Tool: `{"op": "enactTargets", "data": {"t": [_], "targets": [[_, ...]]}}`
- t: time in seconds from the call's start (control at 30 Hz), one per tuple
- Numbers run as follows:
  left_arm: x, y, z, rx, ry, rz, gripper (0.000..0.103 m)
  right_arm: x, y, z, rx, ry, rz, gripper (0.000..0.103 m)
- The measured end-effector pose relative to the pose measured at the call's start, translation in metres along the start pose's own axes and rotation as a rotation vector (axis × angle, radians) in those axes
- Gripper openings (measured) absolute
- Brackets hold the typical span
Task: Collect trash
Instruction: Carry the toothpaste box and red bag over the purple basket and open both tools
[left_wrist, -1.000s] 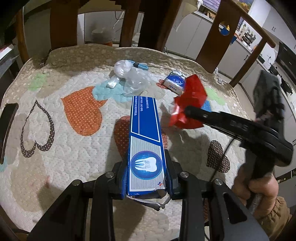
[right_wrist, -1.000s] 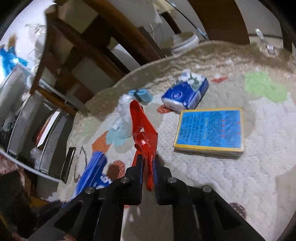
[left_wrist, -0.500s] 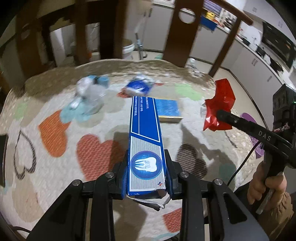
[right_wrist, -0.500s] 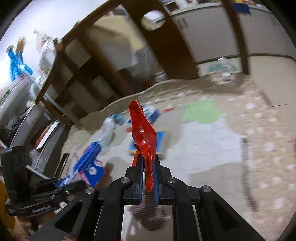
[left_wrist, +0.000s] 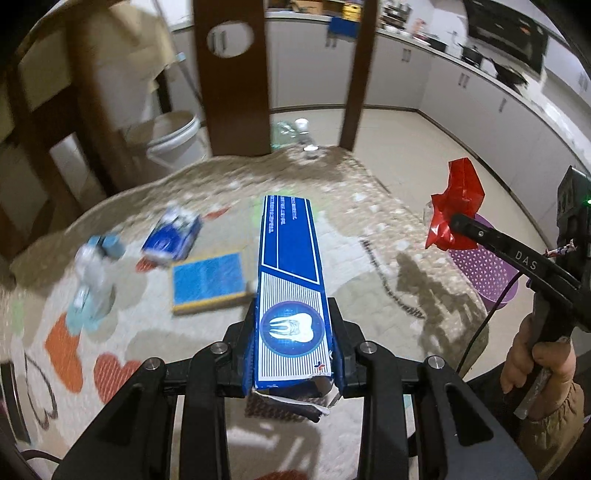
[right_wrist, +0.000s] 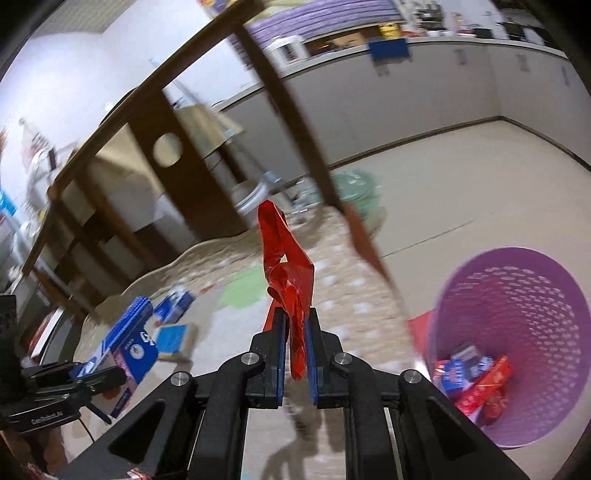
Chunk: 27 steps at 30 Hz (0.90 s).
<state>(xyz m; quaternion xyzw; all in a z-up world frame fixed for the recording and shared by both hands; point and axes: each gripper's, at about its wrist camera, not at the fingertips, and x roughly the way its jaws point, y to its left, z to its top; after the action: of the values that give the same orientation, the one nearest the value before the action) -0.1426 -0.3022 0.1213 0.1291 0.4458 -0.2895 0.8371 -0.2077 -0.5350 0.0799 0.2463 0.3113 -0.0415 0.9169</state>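
Here two claws each clamp one item: left claw (left_wrist: 293, 354) a toothpaste box (left_wrist: 290, 273), right claw (right_wrist: 295, 350) a red wrapper (right_wrist: 286, 269).

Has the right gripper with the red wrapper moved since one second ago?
Yes. The right gripper, shut on the red wrapper, has swung off the quilted mat towards the purple basket, which was out of view before.

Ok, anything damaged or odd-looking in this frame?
Yes: the toothpaste box clamped in the left gripper is torn open at its near end, flaps ragged and splayed. The red wrapper in the right gripper is crumpled. Several more pieces of litter lie on the quilted mat.
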Motion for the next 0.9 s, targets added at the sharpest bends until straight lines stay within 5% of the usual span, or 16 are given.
{"op": "enactTargets", "data": {"t": [0.3, 0.67, 0.9], "targets": [[0.019, -0.06, 0.022, 0.1, 0.009, -0.049, 0.03, -0.031, -0.049, 0.004, 0.076, -0.063, -0.08, 0.01], [0.031, -0.161, 0.063, 0.2, -0.012, -0.258, 0.03, -0.077, -0.12, 0.002, 0.255, -0.154, -0.188, 0.01], [0.063, -0.206, 0.074, 0.214, 0.043, -0.337, 0.03, -0.088, -0.158, -0.005, 0.387, -0.154, -0.198, 0.01]]}}
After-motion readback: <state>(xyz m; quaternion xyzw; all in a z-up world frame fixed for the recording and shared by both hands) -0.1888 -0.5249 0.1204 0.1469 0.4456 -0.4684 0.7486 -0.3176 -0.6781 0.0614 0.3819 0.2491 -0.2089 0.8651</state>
